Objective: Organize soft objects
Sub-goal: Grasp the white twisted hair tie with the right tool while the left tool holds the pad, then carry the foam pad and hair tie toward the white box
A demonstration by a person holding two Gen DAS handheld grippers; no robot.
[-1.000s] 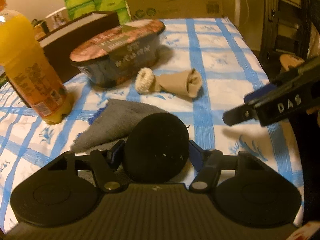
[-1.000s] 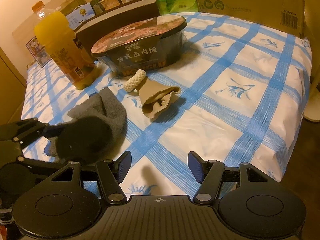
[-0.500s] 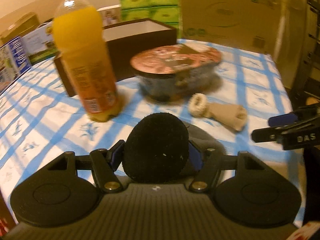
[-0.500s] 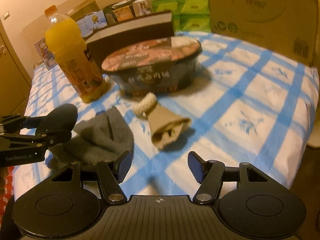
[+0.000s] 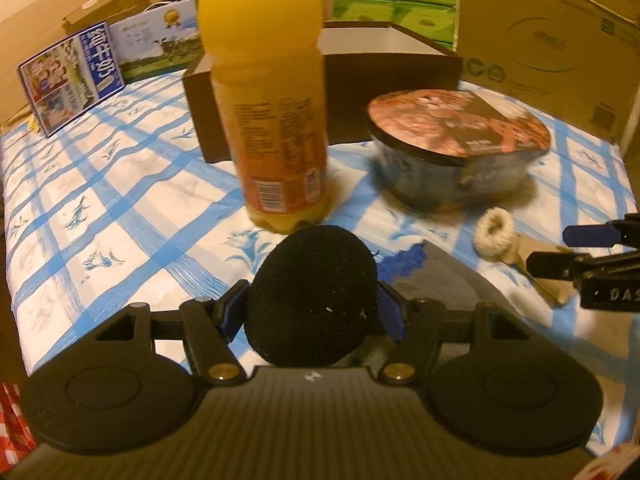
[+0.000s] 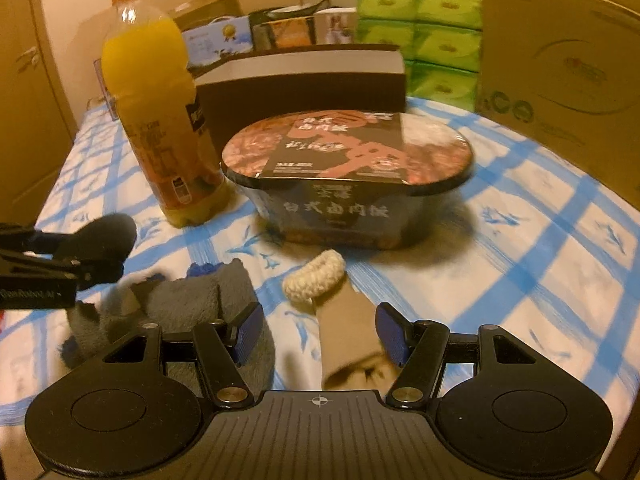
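My left gripper [image 5: 312,314] is shut on a round black soft pad [image 5: 312,288], held above the blue-checked cloth just in front of the orange juice bottle [image 5: 272,92]. From the right wrist view the same pad [image 6: 110,232] shows at the far left in that gripper [image 6: 96,254]. My right gripper [image 6: 319,334] is open, hovering over a beige sock [image 6: 344,328] with a white knit cuff [image 6: 314,276]; the sock's body lies between and below the pads, untouched. A grey fluffy sock [image 6: 180,304] lies left of it. In the left wrist view the right gripper [image 5: 560,250] enters from the right.
An instant rice bowl [image 6: 348,184] stands behind the socks, beside the bottle [image 6: 156,120]. A brown box [image 6: 304,84], green tissue packs [image 6: 440,28] and a large cardboard carton [image 6: 560,60] line the back. The table edge [image 6: 624,360] drops off at the right.
Both grippers rolled and shifted left. The left one carried the black pad from over the grey sock toward the bottle. The right one came over the beige sock.
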